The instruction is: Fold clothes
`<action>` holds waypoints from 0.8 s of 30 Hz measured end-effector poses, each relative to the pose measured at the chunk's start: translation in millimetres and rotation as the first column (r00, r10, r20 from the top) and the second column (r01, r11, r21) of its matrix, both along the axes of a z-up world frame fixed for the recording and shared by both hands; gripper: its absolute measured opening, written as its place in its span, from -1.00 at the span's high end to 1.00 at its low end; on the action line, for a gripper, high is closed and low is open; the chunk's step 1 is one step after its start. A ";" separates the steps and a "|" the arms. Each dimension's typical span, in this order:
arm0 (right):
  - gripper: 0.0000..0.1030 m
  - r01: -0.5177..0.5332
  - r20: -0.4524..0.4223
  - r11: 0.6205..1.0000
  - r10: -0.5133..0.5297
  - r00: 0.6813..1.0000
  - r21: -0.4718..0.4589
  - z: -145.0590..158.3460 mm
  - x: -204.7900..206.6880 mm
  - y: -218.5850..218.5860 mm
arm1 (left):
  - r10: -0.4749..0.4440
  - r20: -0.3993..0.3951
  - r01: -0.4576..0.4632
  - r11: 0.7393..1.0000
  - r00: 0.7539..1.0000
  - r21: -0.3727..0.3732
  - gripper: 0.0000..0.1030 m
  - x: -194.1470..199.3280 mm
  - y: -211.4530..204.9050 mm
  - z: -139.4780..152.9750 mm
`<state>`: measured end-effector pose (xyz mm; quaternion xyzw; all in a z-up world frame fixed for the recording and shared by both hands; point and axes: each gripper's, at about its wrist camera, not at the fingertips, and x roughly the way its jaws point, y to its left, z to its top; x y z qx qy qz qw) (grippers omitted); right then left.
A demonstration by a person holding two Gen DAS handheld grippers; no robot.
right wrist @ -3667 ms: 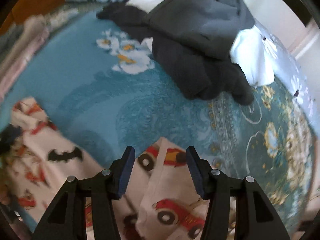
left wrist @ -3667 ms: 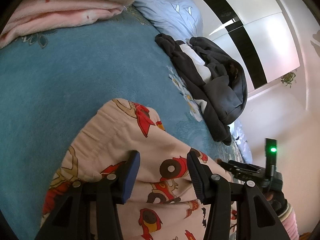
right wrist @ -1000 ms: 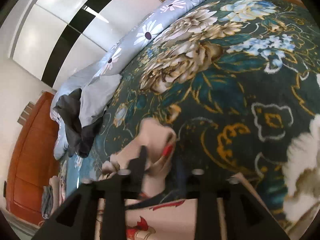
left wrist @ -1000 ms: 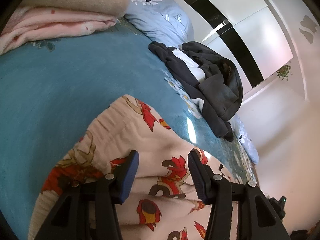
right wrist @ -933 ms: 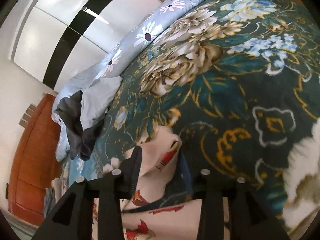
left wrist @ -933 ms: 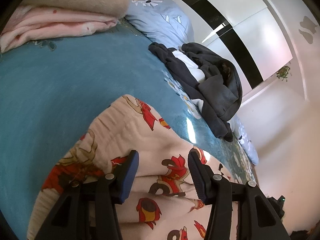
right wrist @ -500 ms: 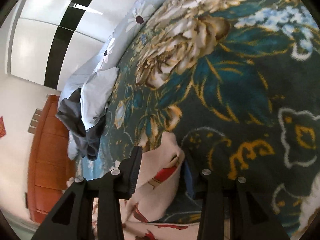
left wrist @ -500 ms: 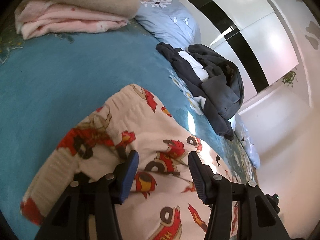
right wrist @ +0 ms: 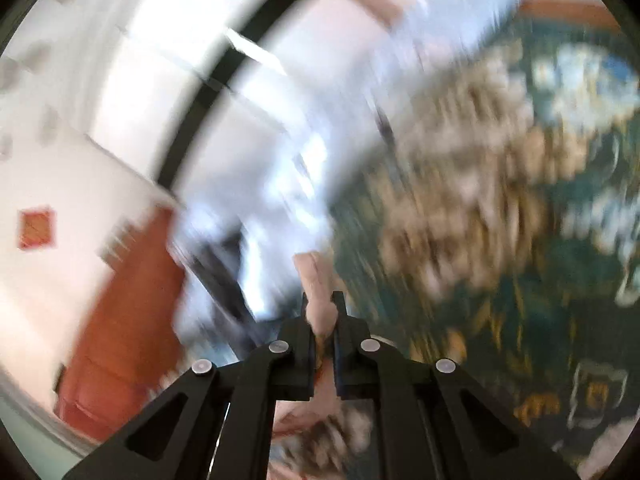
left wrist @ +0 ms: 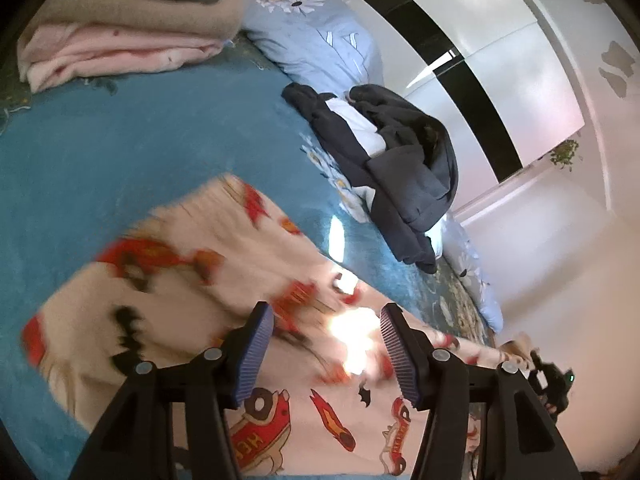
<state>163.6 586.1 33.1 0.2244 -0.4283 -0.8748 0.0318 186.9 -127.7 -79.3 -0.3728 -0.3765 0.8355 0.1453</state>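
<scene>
Over the printed garment, left claw apart; right claw, sharp only wrist-side, clamped on its corner.

Your right gripper pinches a cloth at lower centre.

Your view is heavily blurred: floral bedspread fills the right, pale wall upper left, orange-brown wood lower left.

The cloth is cream with red cars, flames and little black bats. It lies spread out on the blue bed, partly blurry. One cream corner sticks up, pinched tight between two black fingers.
</scene>
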 end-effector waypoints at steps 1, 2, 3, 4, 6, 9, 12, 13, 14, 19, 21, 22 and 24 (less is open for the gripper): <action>0.87 0.022 -0.022 1.000 -0.022 1.000 0.011 3.9 3.5 3.4 | 0.004 0.008 -0.004 1.000 1.000 0.004 -0.19 0.4 -1.4 -2.1; 0.87 0.053 0.025 0.998 -0.054 0.998 0.041 -6.4 7.1 7.1 | 0.008 0.020 -0.008 1.000 1.000 0.009 -0.19 -0.1 -2.8 -4.9; 0.87 0.074 0.080 0.996 -0.078 0.994 0.055 -19.6 10.1 11.3 | 0.011 0.032 -0.012 1.000 0.999 0.014 -0.19 -0.6 -4.2 -7.8; 0.86 0.078 0.154 0.997 -0.081 0.985 0.024 -39.7 11.3 16.5 | 0.014 0.046 -0.015 1.000 0.999 0.017 -0.19 -2.0 -5.3 -10.2; 0.85 0.098 0.283 0.994 -0.082 0.956 -0.044 -78.5 15.4 27.1 | 0.014 0.063 -0.015 1.000 0.998 0.020 -0.19 -5.6 -5.4 -10.9; 0.80 0.150 0.313 0.981 -0.105 0.944 -0.121 -105.9 29.3 34.8 | 0.006 0.055 -0.006 1.000 0.998 0.001 -0.19 -9.0 -4.7 -4.2; 0.78 0.177 0.345 0.980 -0.137 0.928 -0.086 -110.1 37.3 38.0 | 0.015 0.052 -0.014 0.999 0.999 -0.033 -0.19 -12.6 -9.4 3.2; 0.78 0.196 0.357 0.979 -0.161 0.920 -0.064 -109.4 40.9 40.8 | 0.023 0.056 -0.021 0.999 0.998 -0.044 -0.19 -14.4 -13.0 4.9; 0.78 0.220 0.366 0.974 -0.189 0.911 -0.045 -107.8 45.8 46.4 | 0.032 0.061 -0.028 0.998 0.998 -0.056 -0.19 -16.3 -16.7 6.6; 0.76 0.299 0.370 0.954 -0.290 0.882 0.036 -98.1 68.7 63.4 | 0.030 0.136 -0.009 0.988 0.990 -0.152 -0.22 -51.1 -15.9 -2.0; 0.71 0.278 0.349 0.958 -0.283 0.893 0.064 -90.0 66.4 58.6 | 0.030 0.167 0.002 0.982 0.985 -0.191 -0.22 -65.9 -14.9 -6.1; 0.69 0.250 0.340 0.965 -0.262 0.903 0.077 -85.6 60.4 54.1 | 0.031 0.183 0.008 0.978 0.983 -0.210 -0.22 -73.3 -14.4 -8.1; 0.30 0.194 0.323 0.975 -0.218 0.921 0.104 -76.9 48.3 45.2 | 0.033 0.215 0.022 0.969 0.976 -0.247 -0.22 -88.1 -13.4 -12.1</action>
